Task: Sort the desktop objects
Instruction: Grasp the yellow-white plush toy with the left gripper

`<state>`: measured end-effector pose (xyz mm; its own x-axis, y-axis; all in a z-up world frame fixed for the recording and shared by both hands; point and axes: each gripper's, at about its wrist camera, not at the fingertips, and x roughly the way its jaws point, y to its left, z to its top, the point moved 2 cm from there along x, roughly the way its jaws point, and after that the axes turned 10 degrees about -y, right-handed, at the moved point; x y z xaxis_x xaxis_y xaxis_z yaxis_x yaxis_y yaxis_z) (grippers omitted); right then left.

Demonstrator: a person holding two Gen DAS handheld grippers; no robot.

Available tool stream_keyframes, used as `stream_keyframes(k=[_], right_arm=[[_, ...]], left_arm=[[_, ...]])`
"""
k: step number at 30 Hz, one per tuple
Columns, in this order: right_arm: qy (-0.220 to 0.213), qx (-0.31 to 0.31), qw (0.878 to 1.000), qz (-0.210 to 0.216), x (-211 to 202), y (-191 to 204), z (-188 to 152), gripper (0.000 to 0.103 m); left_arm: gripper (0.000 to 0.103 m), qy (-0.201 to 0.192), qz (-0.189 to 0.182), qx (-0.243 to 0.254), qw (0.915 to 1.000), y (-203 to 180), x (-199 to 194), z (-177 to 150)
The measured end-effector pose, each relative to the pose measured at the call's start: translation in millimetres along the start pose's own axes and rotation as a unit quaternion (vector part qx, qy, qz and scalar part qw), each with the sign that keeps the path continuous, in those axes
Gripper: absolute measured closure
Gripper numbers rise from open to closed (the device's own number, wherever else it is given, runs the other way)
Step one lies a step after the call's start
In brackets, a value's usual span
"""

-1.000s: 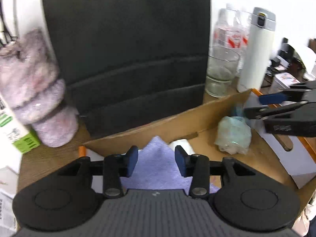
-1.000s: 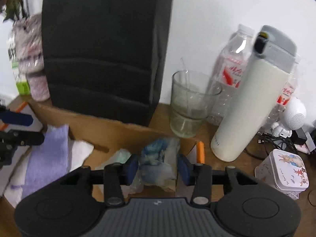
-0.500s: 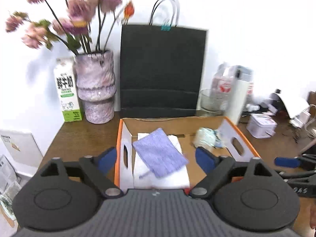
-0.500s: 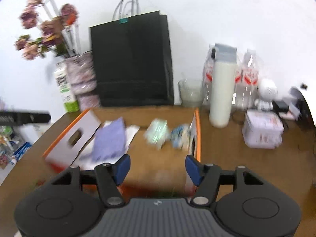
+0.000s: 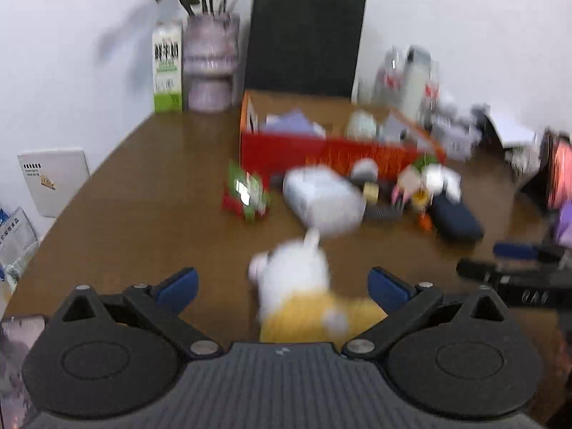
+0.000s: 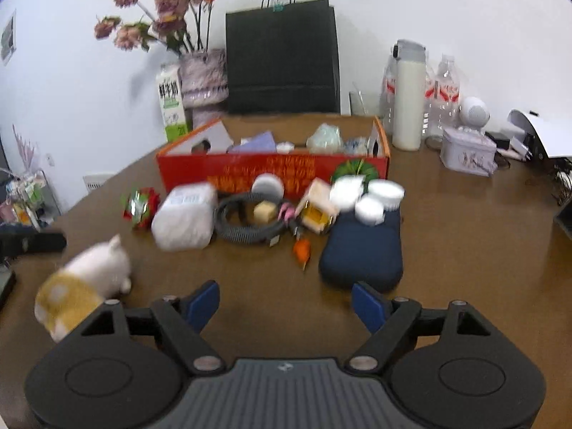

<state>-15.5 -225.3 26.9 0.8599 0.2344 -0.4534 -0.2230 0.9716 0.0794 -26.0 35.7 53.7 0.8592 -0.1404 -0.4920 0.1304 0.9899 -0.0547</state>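
Both grippers are hanging empty over the desk, fingers spread wide. The plush toy (image 5: 296, 286) is lying directly ahead of the left gripper (image 5: 282, 284), between its fingers, long axis pointing away toward the red box (image 6: 271, 171). It is sitting well left of the right gripper (image 6: 286, 302), so the left is nearer.

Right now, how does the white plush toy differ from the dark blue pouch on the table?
The white plush toy is fluffy, with a yellow patterned part; the dark blue pouch is smooth and one plain colour. The toy lies alone near the left gripper, nothing on it; the pouch has white round lids resting on its far end. Both lie on the brown table, outside the red box.
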Motion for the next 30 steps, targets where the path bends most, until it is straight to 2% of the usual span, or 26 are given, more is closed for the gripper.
stream_keyframes(k=[2,5,11,13,15,16,17,18,21,25,30], right_arm=[[0.008,-0.010,1.000,0.002,0.9,4.8,-5.4,0.022],[0.005,-0.017,1.000,-0.005,-2.0,10.4,-6.1,0.022],[0.007,-0.037,0.999,-0.023,-9.3,12.3,-7.3,0.022],[0.010,-0.033,0.999,-0.031,-8.3,7.5,-6.9,0.022],[0.014,-0.036,0.998,-0.046,-6.4,4.9,-7.5,0.022],[0.012,-0.039,0.998,-0.051,-6.5,4.5,-7.6,0.022],[0.010,-0.039,0.998,-0.055,-7.6,4.0,-7.3,0.022],[0.007,-0.039,0.998,-0.056,-9.0,3.2,-6.9,0.022],[-0.005,-0.038,0.998,-0.050,-14.6,1.7,-5.5,0.022],[-0.005,-0.031,0.998,-0.050,-12.8,-4.8,-4.5,0.026],[-0.029,-0.013,0.998,-0.059,-16.0,-35.8,-0.7,0.026]], left_arm=[[0.000,0.015,0.019,0.003,0.9997,-0.2,8.6,-7.6],[0.000,0.011,-0.001,-0.025,0.9996,0.1,19.2,-10.3],[0.000,0.052,0.010,-0.054,0.9972,4.5,51.5,-22.6],[0.000,0.046,0.040,-0.026,0.9978,0.1,57.6,-23.7],[0.001,0.047,0.042,-0.004,0.9980,-5.5,61.9,-23.5],[0.011,0.041,0.036,-0.004,0.9985,-6.3,61.3,-23.1],[0.038,0.033,0.033,0.002,0.9989,-8.6,59.9,-22.4],[0.052,0.028,0.031,0.005,0.9991,-10.8,56.9,-20.6],[0.055,0.024,0.017,-0.009,0.9995,-11.8,51.7,-19.3],[0.058,0.002,0.033,-0.014,0.9993,-15.2,40.0,-18.1],[0.058,-0.040,0.029,-0.024,0.9985,-17.7,19.4,0.2]])
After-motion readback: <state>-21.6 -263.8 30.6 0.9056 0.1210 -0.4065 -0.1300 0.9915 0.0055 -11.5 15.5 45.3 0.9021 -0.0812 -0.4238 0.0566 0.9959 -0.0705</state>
